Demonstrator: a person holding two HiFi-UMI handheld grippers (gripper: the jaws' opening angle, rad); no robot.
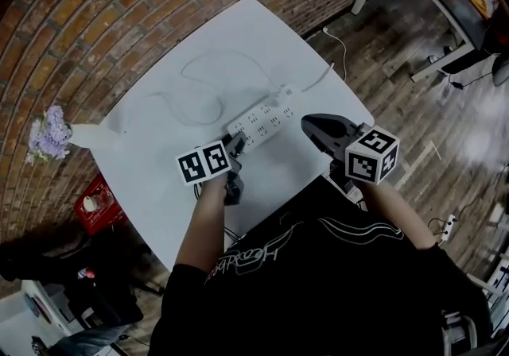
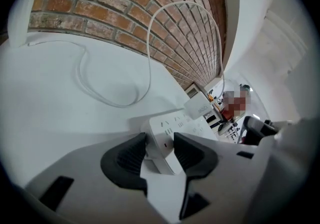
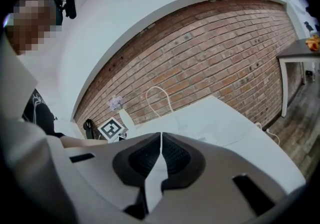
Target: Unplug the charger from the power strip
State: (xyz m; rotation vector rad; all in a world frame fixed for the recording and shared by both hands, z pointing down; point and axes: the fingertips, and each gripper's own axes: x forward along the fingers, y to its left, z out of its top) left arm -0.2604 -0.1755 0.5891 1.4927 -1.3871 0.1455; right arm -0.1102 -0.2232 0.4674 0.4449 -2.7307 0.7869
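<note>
As the head view shows the charger (image 1: 284, 94) plugged into the far end of the power strip (image 1: 258, 122), the left gripper view has my left gripper (image 2: 160, 142) clamped on its near end, the right gripper view my right gripper (image 3: 160, 140) closed and empty, and I reckon that light, hard, slick block wants pinching by its flat sides.

Near end of the power strip (image 1: 261, 118) is hidden behind the left gripper (image 1: 236, 142); socket markings too small to read.
</note>
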